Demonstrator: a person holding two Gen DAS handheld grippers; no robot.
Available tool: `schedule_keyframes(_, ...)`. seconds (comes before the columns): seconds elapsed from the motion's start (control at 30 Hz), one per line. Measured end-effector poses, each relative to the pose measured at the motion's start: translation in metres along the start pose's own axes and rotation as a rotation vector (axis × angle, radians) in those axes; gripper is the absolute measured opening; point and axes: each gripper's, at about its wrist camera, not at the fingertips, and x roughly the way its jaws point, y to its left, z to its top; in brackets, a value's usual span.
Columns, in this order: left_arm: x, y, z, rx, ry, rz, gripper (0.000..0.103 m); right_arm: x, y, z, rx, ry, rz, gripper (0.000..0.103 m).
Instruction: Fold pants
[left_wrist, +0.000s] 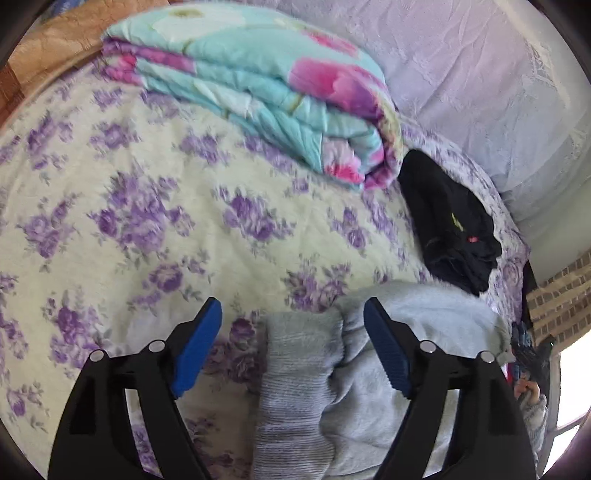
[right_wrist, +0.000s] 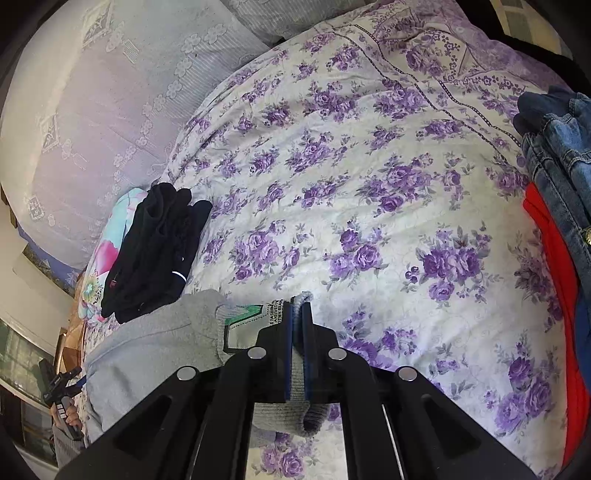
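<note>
So far you have barely started: the grey pants (left_wrist: 332, 387) are still bunched at the near edge of the bed (left_wrist: 147, 206), with no neat fold visible in either view. Your right gripper (right_wrist: 298, 306) is clamped on the ribbed waistband, where a printed label shows just beside the pads, so one corner is already secured. Your left gripper (left_wrist: 293, 314) stands wide apart, its blue fingers (left_wrist: 199, 343) straddling a ribbed band of the same grey fabric without pinching it. I judge the next step is to close that gripper on the band, then spread the garment flat across the floral sheet before any folding can begin. A black folded garment (right_wrist: 155, 251) lies beyond the pants, resting against the bright folded quilt (left_wrist: 258, 92), and it may be a finished piece. Jeans (right_wrist: 561, 155) and a red cloth (right_wrist: 550, 266) wait at the far right.
</note>
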Motion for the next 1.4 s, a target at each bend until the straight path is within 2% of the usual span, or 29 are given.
schedule_keyframes(0.1, 0.018, 0.000, -0.005, 0.014, 0.060, -0.045, 0.076, 0.007, -0.008, 0.002, 0.037, 0.016, 0.030, 0.007)
schedule_keyframes(0.13, 0.021, -0.002, -0.006, 0.032, 0.061, -0.059, 0.068, 0.008, -0.011, 0.002, 0.049, 0.018, 0.035, 0.008)
schedule_keyframes(0.17, 0.021, -0.005, -0.007, 0.045, 0.059, -0.081, 0.055, 0.011, -0.014, 0.003, 0.065, 0.022, 0.045, 0.008)
schedule_keyframes(0.2, 0.019, -0.006, -0.006, 0.049, 0.046, -0.084, 0.055, 0.013, -0.018, 0.003, 0.079, 0.025, 0.054, 0.008)
schedule_keyframes(0.23, 0.017, -0.007, -0.006, 0.054, 0.035, -0.089, 0.047, 0.016, -0.021, 0.004, 0.094, 0.027, 0.058, 0.008)
schedule_keyframes(0.27, 0.015, -0.009, -0.007, 0.066, 0.026, -0.092, 0.043, 0.018, -0.025, 0.004, 0.109, 0.028, 0.058, 0.008)
schedule_keyframes(0.47, -0.005, -0.029, -0.008, 0.110, -0.049, -0.078, 0.039, 0.012, -0.012, 0.004, 0.033, -0.028, 0.043, 0.005)
schedule_keyframes(0.73, -0.043, -0.044, -0.017, 0.131, -0.120, -0.118, 0.038, -0.057, 0.011, -0.001, -0.040, -0.134, 0.073, 0.004)
schedule_keyframes(0.9, -0.079, -0.042, -0.040, 0.137, -0.173, -0.167, 0.037, -0.113, 0.013, -0.035, -0.048, -0.204, 0.117, 0.004)
schedule_keyframes(1.03, -0.105, -0.029, -0.070, 0.133, -0.188, -0.186, 0.037, -0.155, 0.001, -0.080, -0.028, -0.235, 0.134, 0.004)
schedule_keyframes(1.2, -0.118, -0.003, -0.120, 0.092, -0.153, -0.222, 0.038, -0.191, -0.027, -0.157, 0.014, -0.242, 0.099, 0.004)
schedule_keyframes(1.3, -0.118, 0.013, -0.149, 0.061, -0.119, -0.242, 0.041, -0.206, -0.054, -0.198, 0.110, -0.241, 0.078, 0.004)
schedule_keyframes(1.4, -0.121, 0.021, -0.165, 0.041, -0.107, -0.267, 0.043, -0.219, -0.067, -0.228, 0.204, -0.257, 0.127, 0.004)
